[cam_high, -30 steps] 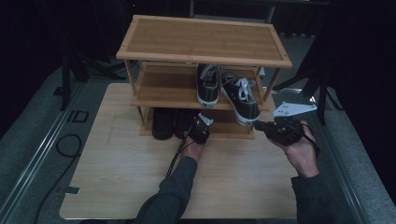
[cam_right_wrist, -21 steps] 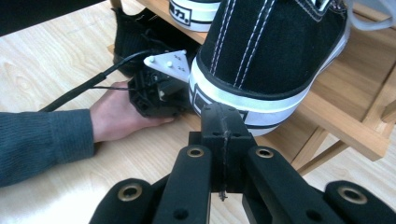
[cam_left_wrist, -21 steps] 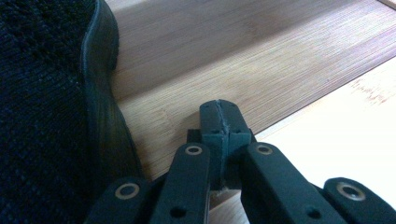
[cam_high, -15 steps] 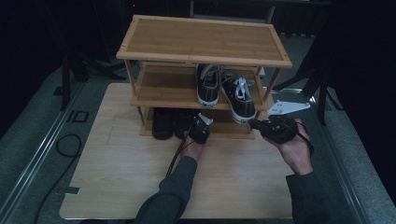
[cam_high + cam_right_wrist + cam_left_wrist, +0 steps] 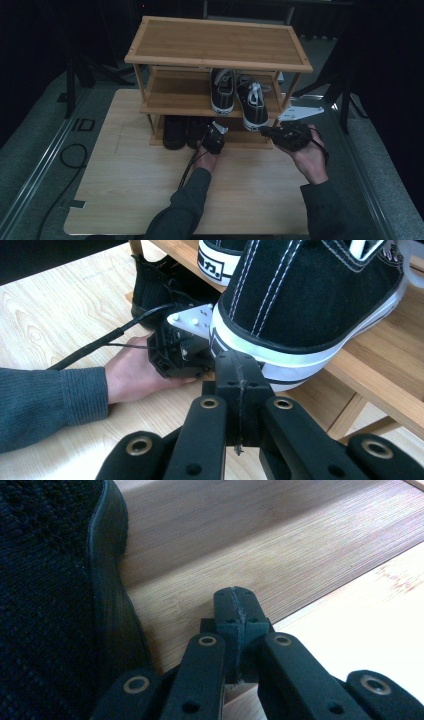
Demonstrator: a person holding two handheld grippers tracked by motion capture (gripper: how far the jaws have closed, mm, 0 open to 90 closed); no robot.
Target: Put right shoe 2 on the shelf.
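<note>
Black shoe [image 5: 50, 595] cropped, perhaps blurred

Two bits of lettering, neither plain to read.
The white heel patch [image 5: 216, 266] of the farther black sneaker [image 5: 220, 257] on the middle shelf carries dark characters too blurred to make out; on the floor left of the table, a marking [image 5: 83, 124] reads like "ID".

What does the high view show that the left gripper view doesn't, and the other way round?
High view alone: the whole rack, two black-and-white sneakers on its middle shelf, the right gripper just below the right sneaker's heel, both forearms. Left gripper view alone: the left gripper with jaws pressed together and nothing between them, close over the bottom shelf. Both: the dark shoe on that shelf, and the table.
</note>
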